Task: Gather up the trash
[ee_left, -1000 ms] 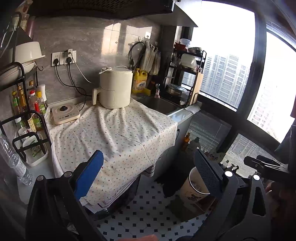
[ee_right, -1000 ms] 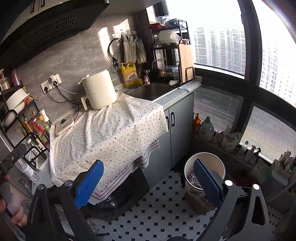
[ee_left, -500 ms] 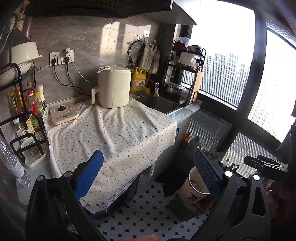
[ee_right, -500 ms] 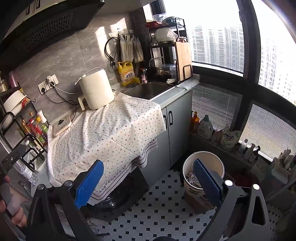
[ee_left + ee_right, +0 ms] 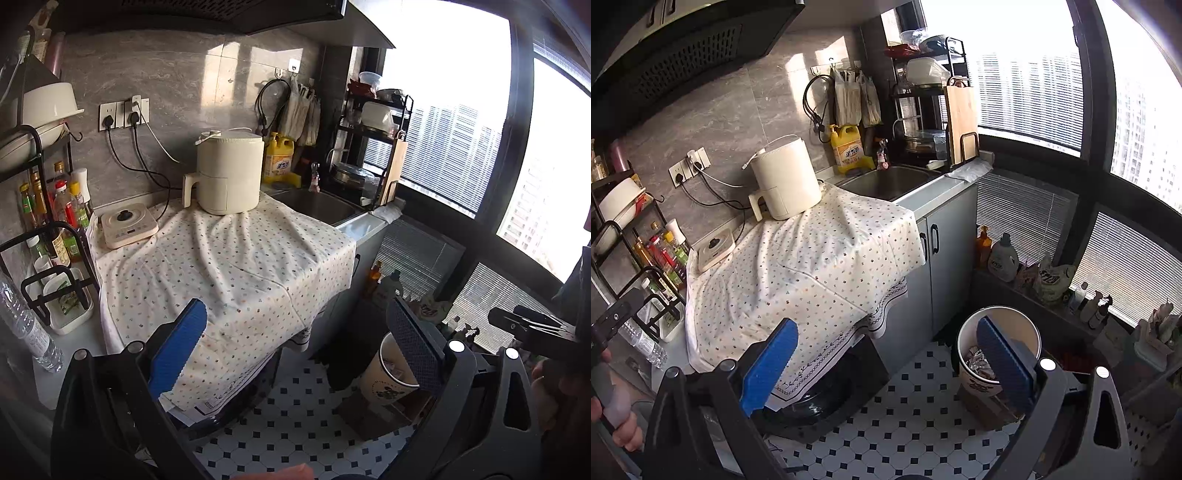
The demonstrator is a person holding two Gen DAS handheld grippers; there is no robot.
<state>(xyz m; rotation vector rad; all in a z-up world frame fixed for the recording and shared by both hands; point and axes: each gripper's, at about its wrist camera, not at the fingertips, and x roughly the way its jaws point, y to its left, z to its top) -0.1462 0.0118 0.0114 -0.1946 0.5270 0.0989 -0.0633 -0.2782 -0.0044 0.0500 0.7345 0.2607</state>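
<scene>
Kitchen corner seen from both wrist cameras. The left gripper (image 5: 295, 343) is held above the front edge of the counter, its blue-padded fingers (image 5: 177, 350) spread wide with nothing between them; the right gripper (image 5: 886, 354) is likewise spread wide and empty, raised over the black-and-white tiled floor (image 5: 916, 424). A dotted white cloth (image 5: 221, 266) covers the counter and drapes over its front edge; on it stand a cream air fryer (image 5: 227, 171) toward the wall and a small cream induction hob (image 5: 127, 225) to its left, both cabled to the wall sockets (image 5: 123, 114). Right of the cloth lies the steel sink (image 5: 886, 181), with a yellow detergent jug (image 5: 847, 149) behind it and a black dish rack (image 5: 923, 99) carrying a wooden cutting board (image 5: 960, 122) at its side. A rack of sauce bottles (image 5: 55, 206) occupies the left end of the counter, and a clear water bottle (image 5: 26, 328) stands near it. The trash bin (image 5: 982, 384), a white printed bucket, sits on the floor beside the grey cabinet doors (image 5: 942, 251) below the window; crumpled foil trash (image 5: 977, 362) lies inside it, partly hidden by the right gripper's finger. Cleaning bottles (image 5: 1001, 254) line the low sill beyond.
</scene>
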